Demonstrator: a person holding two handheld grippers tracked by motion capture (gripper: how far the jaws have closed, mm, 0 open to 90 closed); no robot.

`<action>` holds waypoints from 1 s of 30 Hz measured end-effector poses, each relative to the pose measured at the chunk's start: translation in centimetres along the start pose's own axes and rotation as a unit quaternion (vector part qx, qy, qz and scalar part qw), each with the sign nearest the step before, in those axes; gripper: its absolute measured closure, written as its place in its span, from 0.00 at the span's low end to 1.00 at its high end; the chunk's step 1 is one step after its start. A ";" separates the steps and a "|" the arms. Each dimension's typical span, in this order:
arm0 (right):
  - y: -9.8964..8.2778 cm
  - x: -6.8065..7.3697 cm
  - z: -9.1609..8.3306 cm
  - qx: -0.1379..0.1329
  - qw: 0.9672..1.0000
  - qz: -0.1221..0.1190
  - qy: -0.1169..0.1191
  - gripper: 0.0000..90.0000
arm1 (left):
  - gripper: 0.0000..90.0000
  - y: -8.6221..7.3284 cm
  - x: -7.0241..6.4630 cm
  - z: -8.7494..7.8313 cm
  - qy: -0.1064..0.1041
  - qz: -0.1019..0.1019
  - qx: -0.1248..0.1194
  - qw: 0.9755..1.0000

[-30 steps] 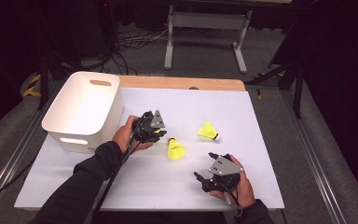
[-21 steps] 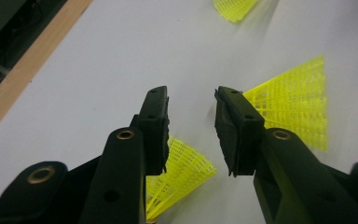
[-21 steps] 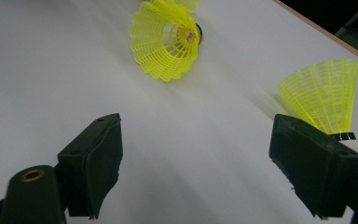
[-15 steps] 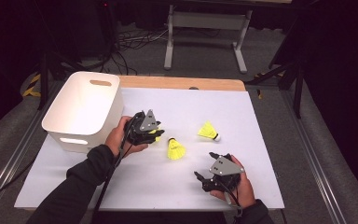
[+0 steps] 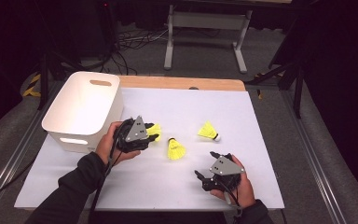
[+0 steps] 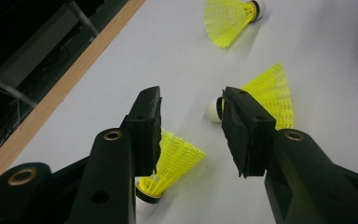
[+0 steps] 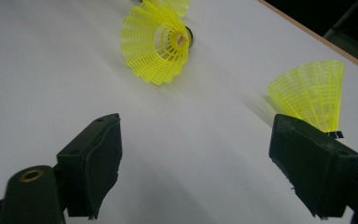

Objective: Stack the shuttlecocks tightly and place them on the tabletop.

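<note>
Three yellow shuttlecocks lie on the white table sheet (image 5: 261,154). One shuttlecock (image 5: 154,129) (image 6: 177,161) rests on the sheet at my left gripper's (image 5: 153,137) (image 6: 189,100) tips, partly under one jaw. The jaws have just been opening and their pads stand clear of it. A second shuttlecock (image 5: 175,149) (image 6: 270,93) lies just beyond, and a third (image 5: 208,131) (image 6: 228,16) sits farther right. My right gripper (image 5: 200,181) (image 7: 196,126) rests near the front edge, wide open with bare sheet between its jaws, facing the middle shuttlecock (image 7: 156,44).
A white plastic bin (image 5: 86,133) with cut-out handles stands at the left of the sheet, close beside my left hand. A wooden table edge (image 5: 182,83) runs along the back. Metal stand legs and cables lie on the floor behind.
My left gripper has drifted left and toward the near side, and its jaws have spread. A yellow shuttlecock has come into sight at its tips. The right gripper has stayed put.
</note>
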State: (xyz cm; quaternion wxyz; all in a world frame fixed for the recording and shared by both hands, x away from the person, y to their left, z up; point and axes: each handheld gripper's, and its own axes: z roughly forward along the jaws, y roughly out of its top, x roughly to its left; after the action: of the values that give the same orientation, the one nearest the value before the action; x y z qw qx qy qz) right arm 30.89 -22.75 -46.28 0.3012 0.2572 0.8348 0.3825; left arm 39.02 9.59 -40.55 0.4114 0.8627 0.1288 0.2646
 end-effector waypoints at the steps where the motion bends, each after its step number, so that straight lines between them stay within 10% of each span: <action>1: 0.0 0.0 0.0 0.000 1.000 0.000 0.000 0.20 | 0.62 -0.1 -0.1 -0.2 0.004 0.002 -0.002 1.000; 30: 0.2 0.5 -0.4 -0.028 0.999 -0.004 -0.017 0.21 | 0.24 -6.4 -3.8 -5.0 0.034 -0.003 -0.080 0.996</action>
State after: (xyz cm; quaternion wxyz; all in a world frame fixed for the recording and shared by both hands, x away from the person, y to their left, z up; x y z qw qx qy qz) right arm 30.32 -22.50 -46.05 0.3238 0.2515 0.8197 0.4000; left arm 33.01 15.19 -44.24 0.4755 0.8169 0.1239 0.3020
